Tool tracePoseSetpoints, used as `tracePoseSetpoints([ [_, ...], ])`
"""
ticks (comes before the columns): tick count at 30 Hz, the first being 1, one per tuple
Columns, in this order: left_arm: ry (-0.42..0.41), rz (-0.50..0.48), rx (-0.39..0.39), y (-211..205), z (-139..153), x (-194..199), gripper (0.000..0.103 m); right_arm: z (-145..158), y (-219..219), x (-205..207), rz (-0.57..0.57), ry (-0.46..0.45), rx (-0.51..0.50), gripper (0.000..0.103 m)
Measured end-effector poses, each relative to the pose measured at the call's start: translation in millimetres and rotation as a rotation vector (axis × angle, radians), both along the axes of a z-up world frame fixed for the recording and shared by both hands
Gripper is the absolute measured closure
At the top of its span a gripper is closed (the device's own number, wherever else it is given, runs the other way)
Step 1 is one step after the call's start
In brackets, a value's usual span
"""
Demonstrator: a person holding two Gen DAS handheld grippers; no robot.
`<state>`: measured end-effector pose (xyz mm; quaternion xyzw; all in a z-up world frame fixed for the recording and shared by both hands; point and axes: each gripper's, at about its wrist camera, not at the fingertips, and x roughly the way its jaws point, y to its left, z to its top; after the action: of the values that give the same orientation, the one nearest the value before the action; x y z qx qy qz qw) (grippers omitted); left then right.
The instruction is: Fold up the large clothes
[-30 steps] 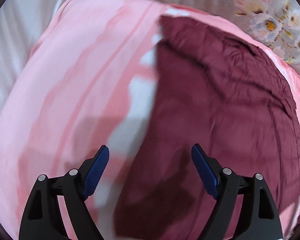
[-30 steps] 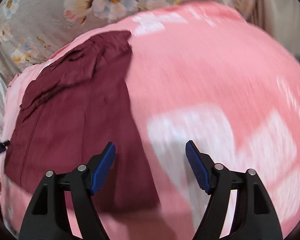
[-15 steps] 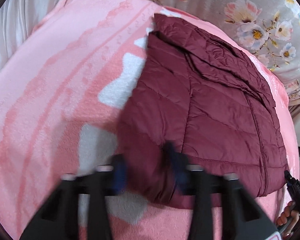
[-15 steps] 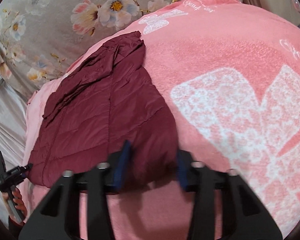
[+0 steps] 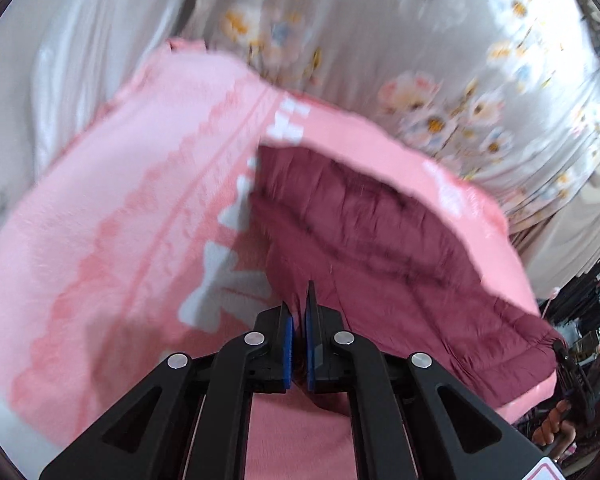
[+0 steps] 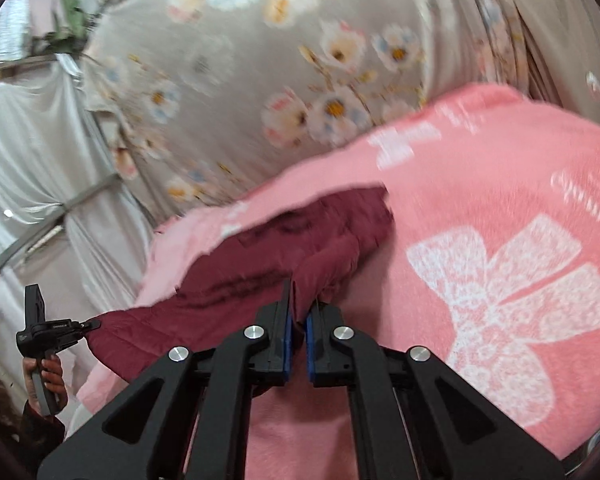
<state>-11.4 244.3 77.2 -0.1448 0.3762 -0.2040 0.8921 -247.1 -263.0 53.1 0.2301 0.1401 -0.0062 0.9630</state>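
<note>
Jacket (image 5: 380, 248): dark red, quilted and padded, lying on a pink blanket (image 5: 120, 220) that covers a flat surface. Its near edge is lifted off the blanket at two corners; the far part lies on the pink cloth, creased into long folds. Seen from the right wrist, the jacket (image 6: 260, 264) runs from the middle of the picture down to the left, its lower left corner raised.

Left gripper (image 5: 299, 320): black frame, blue pads. Its jaws have just been closing and now stand clenched on a fold of the jacket's near edge, the red cloth pinched between the pads. The same gripper (image 6: 94, 325) shows small at the left of the right wrist view, held by a hand (image 6: 46, 376) and biting the jacket's corner.

Right gripper (image 6: 298, 312): same make. Its jaws have just been closing and now clamp a bunched fold of the jacket, which rises between the pads.

Blanket (image 6: 500, 240): pink with white bow and letter patterns.

Curtain (image 5: 440, 60): grey with pale flowers, hanging behind the blanket. White draped cloth (image 6: 32, 160) to the left.

Both pictures are motion-blurred.
</note>
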Motion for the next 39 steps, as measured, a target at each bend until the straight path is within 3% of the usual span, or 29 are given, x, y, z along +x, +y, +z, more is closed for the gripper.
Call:
tracePoseSetpoints([
  [5,-0.119,0.017,-0.043,3,56,-6,0.101,46,-16,2,-0.017,-0.114,0.058,0.099],
  [8,-0.171,0.022,-0.008,-18,76,24,0.101,62,-37,46,-0.036,-0.135,0.088,0.099],
  [13,-0.173,0.095,0.111,-69,80,121,0.1,87,-62,159,-0.124,-0.043,0.045,0.099],
  [17,-0.158,0.137,0.228,-105,56,188,0.1,77,-79,232,-0.179,0.048,0.053,0.099],
  [23,-0.038,0.134,0.377,-149,-18,268,0.1,8,-103,308,-0.241,0.224,0.081,0.099],
  [28,0.055,0.119,0.432,-163,-75,296,0.098,-36,-106,339,-0.277,0.326,0.042,0.099],
  [31,0.083,0.124,0.447,-168,-96,306,0.09,-54,-104,351,-0.284,0.373,0.005,0.099],
  [35,0.092,0.121,0.45,-171,-113,314,0.089,-76,-102,361,-0.292,0.419,-0.02,0.098],
  [39,0.077,0.117,0.458,-175,-117,316,0.088,-76,-104,363,-0.282,0.416,-0.003,0.095],
])
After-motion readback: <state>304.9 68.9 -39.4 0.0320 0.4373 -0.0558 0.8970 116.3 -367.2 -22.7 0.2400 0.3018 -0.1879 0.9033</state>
